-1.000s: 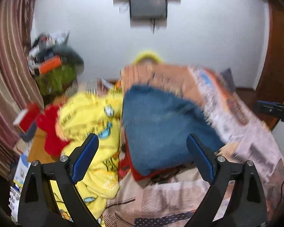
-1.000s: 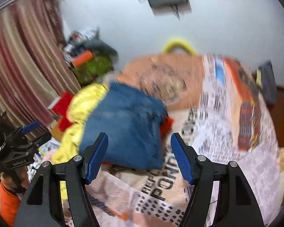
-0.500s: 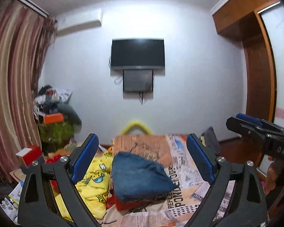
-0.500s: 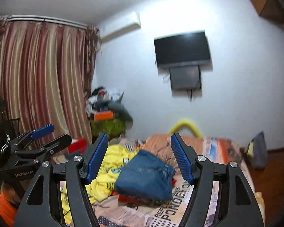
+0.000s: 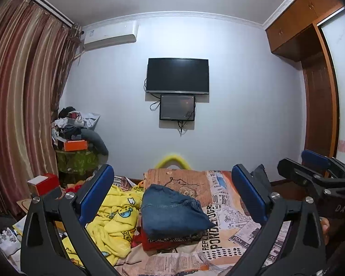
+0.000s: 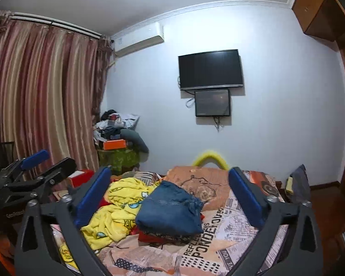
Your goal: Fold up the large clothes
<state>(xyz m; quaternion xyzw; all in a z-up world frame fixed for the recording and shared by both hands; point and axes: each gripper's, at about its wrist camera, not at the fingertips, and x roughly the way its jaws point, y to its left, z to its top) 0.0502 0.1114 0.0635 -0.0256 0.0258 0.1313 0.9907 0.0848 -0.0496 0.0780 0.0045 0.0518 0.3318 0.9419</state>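
Observation:
A folded blue denim garment (image 5: 170, 211) lies on top of a stack with a red folded piece (image 5: 156, 242) on the bed (image 5: 220, 234). It also shows in the right wrist view (image 6: 170, 211). A crumpled yellow cartoon-print garment (image 5: 115, 220) lies to its left, also seen in the right wrist view (image 6: 117, 209). My left gripper (image 5: 172, 195) is open and empty, held well back above the bed. My right gripper (image 6: 170, 194) is open and empty too. Each gripper shows at the edge of the other's view: the right gripper (image 5: 315, 174), the left gripper (image 6: 34, 170).
A newspaper-print sheet (image 6: 209, 243) covers the bed. A cluttered pile with an orange box (image 5: 76, 145) stands at the left by striped curtains (image 5: 18, 105). A TV (image 5: 177, 76) hangs on the far wall. A wooden wardrobe (image 5: 319, 92) is at the right.
Both grippers have pulled back and tilted up from close over the denim stack. The whole room shows now. The denim stays on the stack.

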